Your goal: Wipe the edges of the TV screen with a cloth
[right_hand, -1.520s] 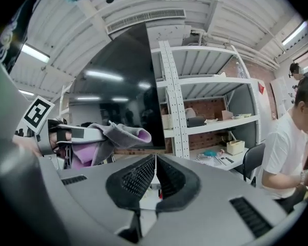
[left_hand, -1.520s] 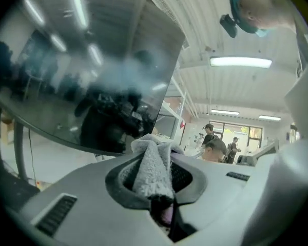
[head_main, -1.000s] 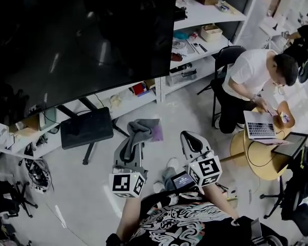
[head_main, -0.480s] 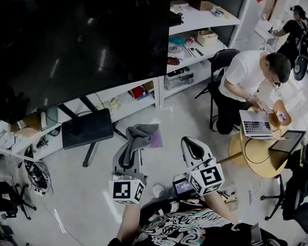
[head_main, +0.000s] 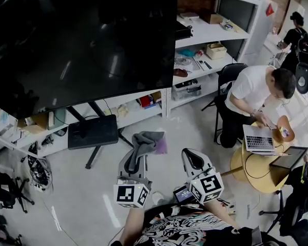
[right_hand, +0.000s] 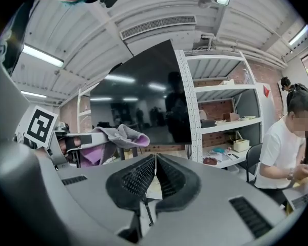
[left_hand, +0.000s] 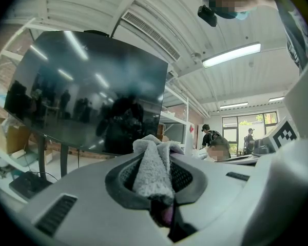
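Left gripper point(head_main: 135, 160) is low in the head view, its fingers clamped on the grey cloth point(head_main: 148, 139), which bunches up past the tips with a purple fold showing. The cloth is well apart from the TV screen point(head_main: 82, 40), below its bottom edge and right corner. Right gripper point(head_main: 192, 158) sits just beside the left, fingers pressed together with nothing between them. Between the grippers and the screen there's open floor point(head_main: 185, 122), with the TV's black stand base point(head_main: 92, 131) down left. White shelves point(head_main: 215, 32) run right beside the screen's right edge. A seated person point(head_main: 251, 88) works at a laptop, well off right.
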{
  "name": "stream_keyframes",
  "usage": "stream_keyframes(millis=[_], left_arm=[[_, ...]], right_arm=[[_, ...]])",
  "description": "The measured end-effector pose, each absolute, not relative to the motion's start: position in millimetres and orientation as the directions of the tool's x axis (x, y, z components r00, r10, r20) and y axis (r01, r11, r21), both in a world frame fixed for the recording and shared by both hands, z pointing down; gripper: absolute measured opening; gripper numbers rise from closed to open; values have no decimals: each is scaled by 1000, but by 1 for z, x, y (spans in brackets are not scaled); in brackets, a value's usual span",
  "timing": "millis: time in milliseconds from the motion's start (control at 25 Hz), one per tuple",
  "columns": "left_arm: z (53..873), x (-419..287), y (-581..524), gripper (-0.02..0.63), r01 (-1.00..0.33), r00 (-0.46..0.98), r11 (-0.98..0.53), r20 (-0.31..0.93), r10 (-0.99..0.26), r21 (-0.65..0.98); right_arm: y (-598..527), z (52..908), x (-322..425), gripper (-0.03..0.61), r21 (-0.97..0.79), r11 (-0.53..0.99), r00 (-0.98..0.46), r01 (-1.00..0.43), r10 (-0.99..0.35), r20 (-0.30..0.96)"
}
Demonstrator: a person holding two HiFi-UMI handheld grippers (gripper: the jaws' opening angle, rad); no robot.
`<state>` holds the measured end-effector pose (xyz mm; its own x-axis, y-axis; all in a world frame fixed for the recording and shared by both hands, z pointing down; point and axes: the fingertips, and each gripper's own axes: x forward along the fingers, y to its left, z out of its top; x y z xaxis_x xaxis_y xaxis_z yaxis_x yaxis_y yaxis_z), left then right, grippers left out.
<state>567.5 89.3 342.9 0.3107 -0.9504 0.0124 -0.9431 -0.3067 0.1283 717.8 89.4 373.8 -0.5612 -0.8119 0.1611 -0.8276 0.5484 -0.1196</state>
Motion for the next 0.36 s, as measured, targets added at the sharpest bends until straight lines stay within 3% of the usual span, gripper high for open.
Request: stream_keyframes(millis=[360], left_arm=[[338, 550, 90, 60, -956, 274, -271, 15, -962, 111]], right_arm=[[80, 361, 707, 34, -103, 579, -588, -809, -799, 128]])
